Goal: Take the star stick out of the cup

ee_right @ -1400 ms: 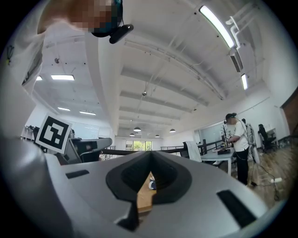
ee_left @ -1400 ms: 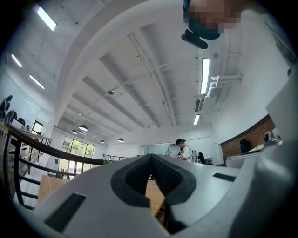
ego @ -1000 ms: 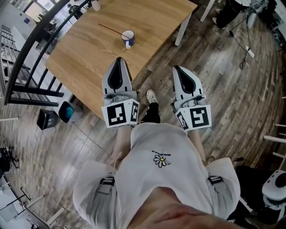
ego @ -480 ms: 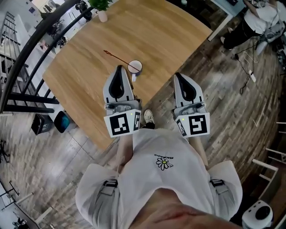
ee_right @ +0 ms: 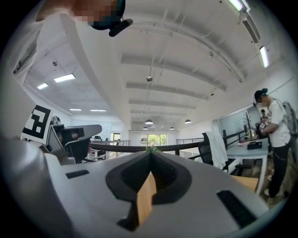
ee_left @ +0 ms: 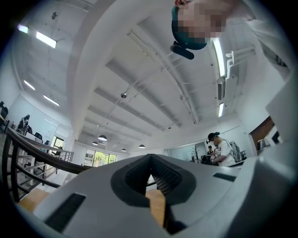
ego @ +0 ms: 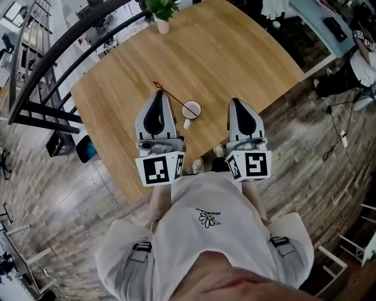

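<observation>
Wooden table bears a cup holding the stick near its near edge and a plant at its far edge. Left gripper and right gripper are closed and empty. Shirt lettering is unreadable.

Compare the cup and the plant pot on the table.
The cup holds a thin stick leaning out leftward; the plant pot holds green leaves. The cup stands toward the near corner of the table, the plant pot at its far edge. Both stand upright on the wood.
</observation>
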The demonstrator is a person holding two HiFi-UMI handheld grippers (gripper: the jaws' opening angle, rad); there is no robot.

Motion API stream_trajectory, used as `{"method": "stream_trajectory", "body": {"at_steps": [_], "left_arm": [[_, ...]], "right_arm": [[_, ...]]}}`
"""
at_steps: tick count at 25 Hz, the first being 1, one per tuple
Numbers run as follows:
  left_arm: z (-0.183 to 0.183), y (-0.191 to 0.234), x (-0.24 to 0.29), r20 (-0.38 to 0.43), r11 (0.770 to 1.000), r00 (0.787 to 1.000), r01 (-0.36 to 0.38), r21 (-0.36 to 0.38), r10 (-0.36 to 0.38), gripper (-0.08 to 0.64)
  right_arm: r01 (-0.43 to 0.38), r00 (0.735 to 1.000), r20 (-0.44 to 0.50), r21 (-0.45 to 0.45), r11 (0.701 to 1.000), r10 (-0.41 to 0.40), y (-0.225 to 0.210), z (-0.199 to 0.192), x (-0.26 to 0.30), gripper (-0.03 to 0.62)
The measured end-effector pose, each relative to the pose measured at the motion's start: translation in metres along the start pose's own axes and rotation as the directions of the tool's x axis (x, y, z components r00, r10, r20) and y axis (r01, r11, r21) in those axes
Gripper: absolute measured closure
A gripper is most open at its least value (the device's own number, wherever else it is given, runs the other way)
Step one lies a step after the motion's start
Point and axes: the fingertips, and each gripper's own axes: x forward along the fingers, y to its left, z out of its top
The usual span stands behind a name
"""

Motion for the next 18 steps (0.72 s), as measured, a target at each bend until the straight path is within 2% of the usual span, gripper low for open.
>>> {"method": "stream_trajectory", "body": {"at_steps": [4,9,12,18], "left_arm": [[0.003,0.012,0.003,-0.004,0.994,0.994,-0.108,0.037,0.108,0.545],[0.011,0.03,0.008,0.016,0.967,0.969,-0.245,0.075,0.245,0.545],[0.015,0.036,0.006,0.023,0.946,0.951,-0.31,0.093,0.309,0.545],[0.018,0.044,0.004,0.033,0.914,0.922,-0.387,0.124,0.386,0.545]], "right_arm": [[-0.166,0.986,0.004,-0.007,0.986,0.166,0.016,0.003,0.035,0.586],[-0.358,0.932,0.049,-0.029,0.933,0.359,0.035,0.021,0.062,0.586],[-0.429,0.901,0.054,-0.019,0.903,0.43,0.041,0.022,0.07,0.586],[-0.523,0.851,0.062,0.0,0.853,0.522,0.047,0.023,0.083,0.586]]}}
